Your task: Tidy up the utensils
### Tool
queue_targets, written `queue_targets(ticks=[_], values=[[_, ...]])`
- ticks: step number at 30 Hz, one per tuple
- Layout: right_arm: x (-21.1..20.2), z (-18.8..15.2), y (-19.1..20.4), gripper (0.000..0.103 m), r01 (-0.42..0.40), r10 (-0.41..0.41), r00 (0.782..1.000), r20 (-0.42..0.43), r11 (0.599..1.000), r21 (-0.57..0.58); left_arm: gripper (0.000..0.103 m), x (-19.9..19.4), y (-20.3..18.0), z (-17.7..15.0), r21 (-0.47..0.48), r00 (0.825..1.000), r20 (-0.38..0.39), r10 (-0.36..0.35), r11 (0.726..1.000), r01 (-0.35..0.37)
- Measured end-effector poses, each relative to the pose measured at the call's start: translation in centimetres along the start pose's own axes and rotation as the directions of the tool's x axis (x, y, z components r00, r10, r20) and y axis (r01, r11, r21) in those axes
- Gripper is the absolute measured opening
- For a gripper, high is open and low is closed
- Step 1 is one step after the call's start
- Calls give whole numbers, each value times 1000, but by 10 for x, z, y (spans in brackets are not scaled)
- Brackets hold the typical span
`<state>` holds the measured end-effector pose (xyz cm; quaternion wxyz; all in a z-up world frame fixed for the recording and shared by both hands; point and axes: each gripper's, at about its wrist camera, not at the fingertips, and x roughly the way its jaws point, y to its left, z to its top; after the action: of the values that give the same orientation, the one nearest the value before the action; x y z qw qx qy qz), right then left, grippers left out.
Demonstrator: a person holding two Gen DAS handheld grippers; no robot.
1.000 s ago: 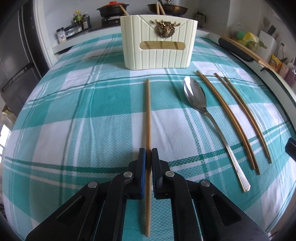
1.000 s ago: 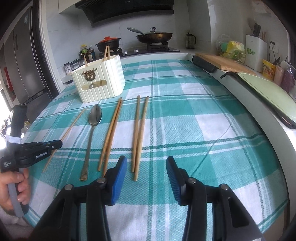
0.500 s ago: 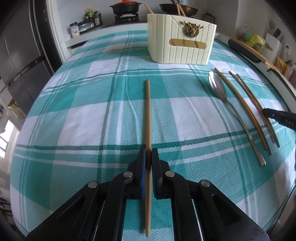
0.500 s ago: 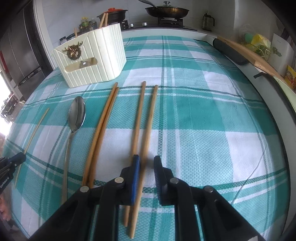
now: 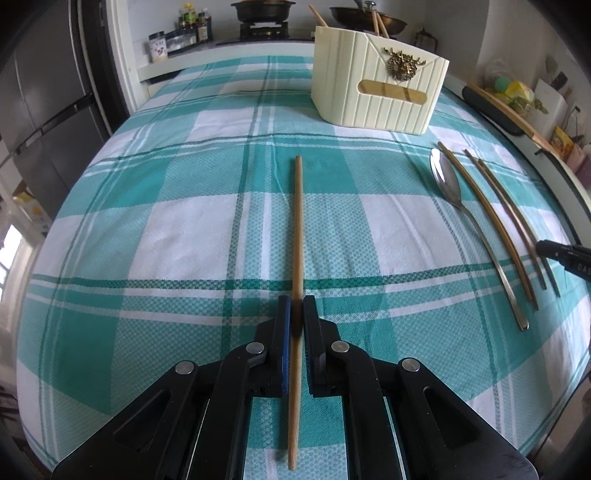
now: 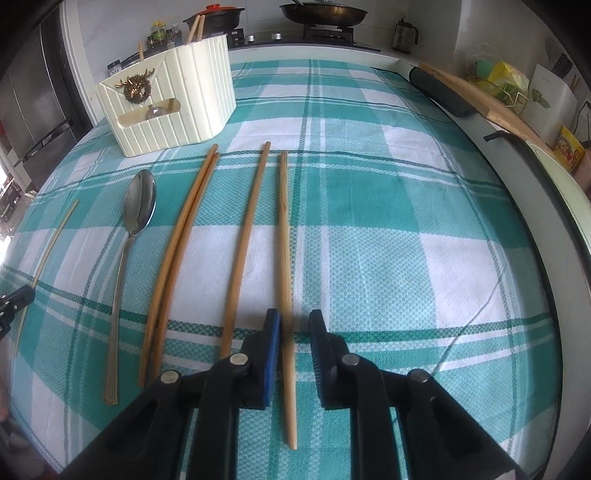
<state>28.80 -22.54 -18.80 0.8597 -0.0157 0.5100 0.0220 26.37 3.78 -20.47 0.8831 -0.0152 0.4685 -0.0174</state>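
My left gripper (image 5: 293, 308) is shut on a single wooden chopstick (image 5: 297, 229), held above the checked tablecloth (image 5: 184, 229). The cream utensil holder (image 5: 376, 96) stands ahead and to the right, with chopsticks inside. My right gripper (image 6: 293, 325) is partly open around the rightmost chopstick (image 6: 283, 236) on the cloth; its left pad is near the stick and there is a gap on the right. Beside it lie another chopstick (image 6: 245, 236), a chopstick pair (image 6: 181, 243) and a metal spoon (image 6: 135, 221). The holder also shows in the right wrist view (image 6: 166, 107).
A stove with pans (image 6: 321, 14) and spice jars (image 5: 177, 33) stand behind the table. A cutting board (image 6: 476, 96) and packets (image 6: 506, 74) lie along the counter at right. A fridge (image 5: 44, 110) stands at left.
My left gripper has carried its chopstick further left and back from the holder. My right gripper has come down around the rightmost chopstick and its jaws stand a little wider than half a second ago.
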Motion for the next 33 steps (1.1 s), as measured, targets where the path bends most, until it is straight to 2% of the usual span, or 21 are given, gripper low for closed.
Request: queue_targets(ticks=[1, 3, 5, 9, 16, 20, 24, 33], values=[[-1, 0, -1, 21, -11, 11, 1000, -3, 1000, 5, 8, -1, 2, 0, 0, 1000, -1, -4, 1000, 4], [-4, -1, -3, 27, -19, 19, 1000, -4, 1000, 10, 25, -4, 6, 0, -1, 1000, -5, -17, 1000, 17], [-7, -1, -5, 28, -29, 29, 1000, -8, 1000, 9, 36, -6, 10, 1, -8, 1000, -6, -28, 1000, 27], [-10, 1, -9, 28, -54, 54, 998, -29, 999, 5, 44, -11, 14, 5, 11, 999, -10, -40, 999, 40], [-11, 16, -9, 29, -78, 74, 994, -77, 996, -52, 49, -3, 11, 21, 52, 990, -77, -119, 991, 124], [-3, 28, -7, 32, -57, 47, 994, -99, 994, -96, 49, 2, 9, 36, 86, 990, -90, -108, 990, 116], [8, 37, -7, 32, -85, 72, 988, -134, 992, -93, 49, 8, 9, 50, 97, 985, -120, -126, 986, 138], [32, 61, 5, 32, -97, 69, 980, -189, 984, -147, 49, 39, 7, 74, 155, 986, -155, -57, 985, 82]])
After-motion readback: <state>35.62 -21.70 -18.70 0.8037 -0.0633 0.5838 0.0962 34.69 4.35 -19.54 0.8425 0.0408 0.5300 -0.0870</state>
